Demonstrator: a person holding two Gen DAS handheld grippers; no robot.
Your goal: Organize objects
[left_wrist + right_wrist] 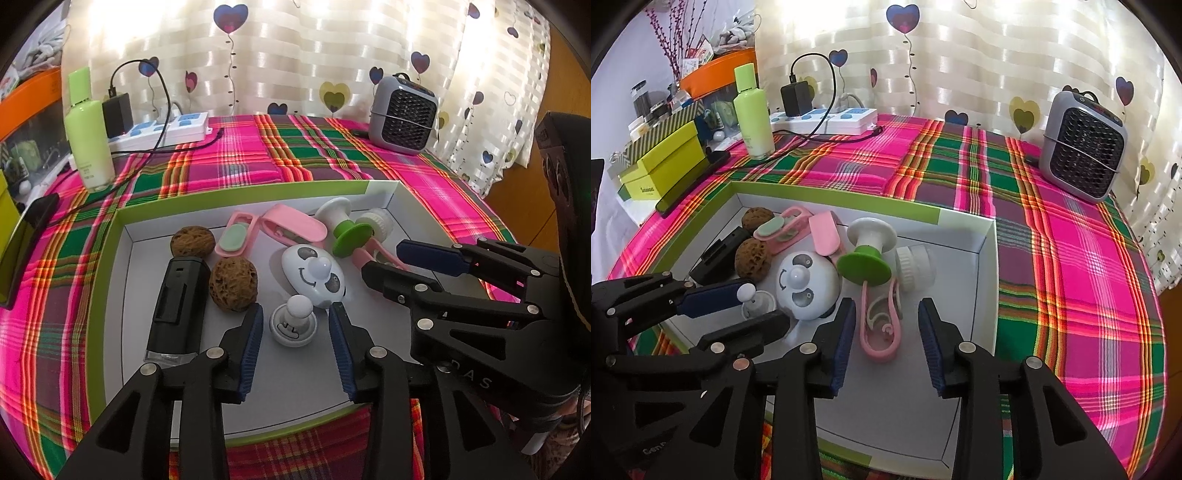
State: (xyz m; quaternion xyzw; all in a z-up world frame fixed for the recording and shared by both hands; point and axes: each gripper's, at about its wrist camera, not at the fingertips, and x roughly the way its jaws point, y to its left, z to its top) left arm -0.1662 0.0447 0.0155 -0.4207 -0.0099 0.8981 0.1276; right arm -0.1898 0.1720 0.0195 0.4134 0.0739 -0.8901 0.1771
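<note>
Daylight blazing through the curtain (pixel 295 55) behind my bench washes its top folds to white glare, objects cast only soft shadows, everything near stays sharp, and both fisheye views bend hard into black corners.

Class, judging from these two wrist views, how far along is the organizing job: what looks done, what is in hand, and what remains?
Looks done: the walnuts, panda toy, pink clips and black device already lie inside the box. In hand: nothing; the left tool is open around the small white knob, the right tool open over the pink brush handle. Left: the green bottle stands outside; the target layout is unclear.
</note>
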